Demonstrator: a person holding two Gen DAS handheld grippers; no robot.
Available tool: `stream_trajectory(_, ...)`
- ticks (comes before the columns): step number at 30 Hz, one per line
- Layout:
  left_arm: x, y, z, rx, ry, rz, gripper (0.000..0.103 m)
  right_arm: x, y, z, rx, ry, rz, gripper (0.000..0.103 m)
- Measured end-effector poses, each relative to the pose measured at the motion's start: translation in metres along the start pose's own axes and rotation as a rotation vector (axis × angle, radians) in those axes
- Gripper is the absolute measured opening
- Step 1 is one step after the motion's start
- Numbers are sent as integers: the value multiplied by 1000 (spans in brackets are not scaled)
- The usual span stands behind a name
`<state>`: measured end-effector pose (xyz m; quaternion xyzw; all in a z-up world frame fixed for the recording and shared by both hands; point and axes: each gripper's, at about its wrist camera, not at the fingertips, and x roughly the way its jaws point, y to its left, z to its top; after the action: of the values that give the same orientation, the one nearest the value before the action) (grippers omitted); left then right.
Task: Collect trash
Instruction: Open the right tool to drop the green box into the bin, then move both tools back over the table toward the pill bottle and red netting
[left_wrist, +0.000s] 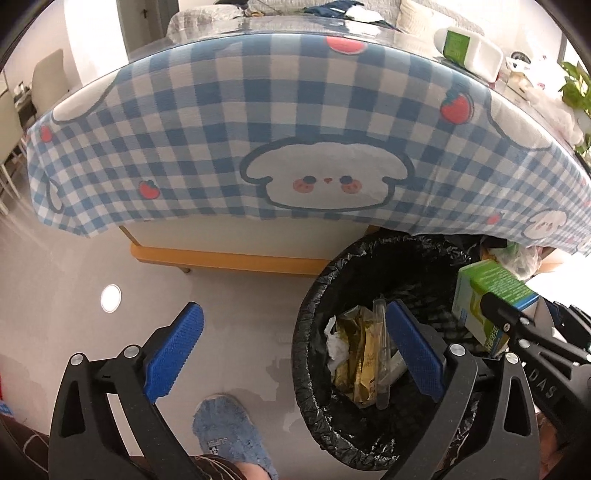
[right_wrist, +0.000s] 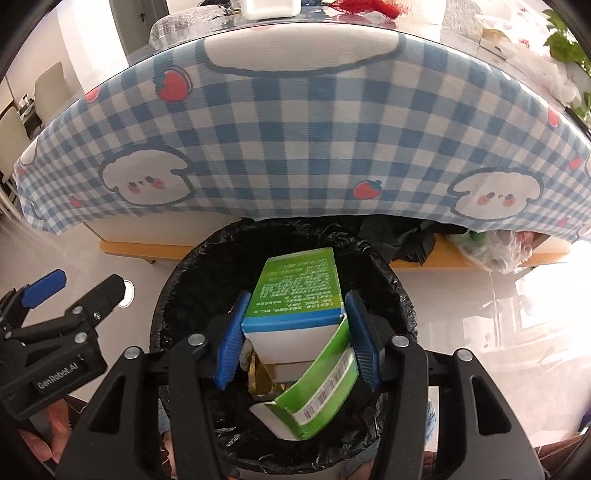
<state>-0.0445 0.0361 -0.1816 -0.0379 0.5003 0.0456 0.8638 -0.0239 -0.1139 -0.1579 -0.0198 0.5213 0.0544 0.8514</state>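
**Carton over the trash bin**

The right gripper holds a green and white carton between its blue pads, above the black-lined trash bin. The left gripper is spread wide and empty; wrappers lie in the bin.

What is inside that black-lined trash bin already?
In the trash bin lie gold wrappers, crumpled white paper and a clear plastic strip. A green and white carton hangs above them between the right gripper's pads. The bottom is hidden.
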Motion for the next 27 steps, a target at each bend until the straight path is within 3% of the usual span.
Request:
stream_trajectory(10,-6,-5,5,6,-2,-6,97,-12,-17,7,51,-27,-31,84)
stream_trajectory(15,-22,-8,12,10,-14,-3,97,-27,-17,10,34,-60,-56,95)
stream_trajectory(27,-88,-17,37,29,-85,-53,97,-82,-47,28,108,-146,-67,95)
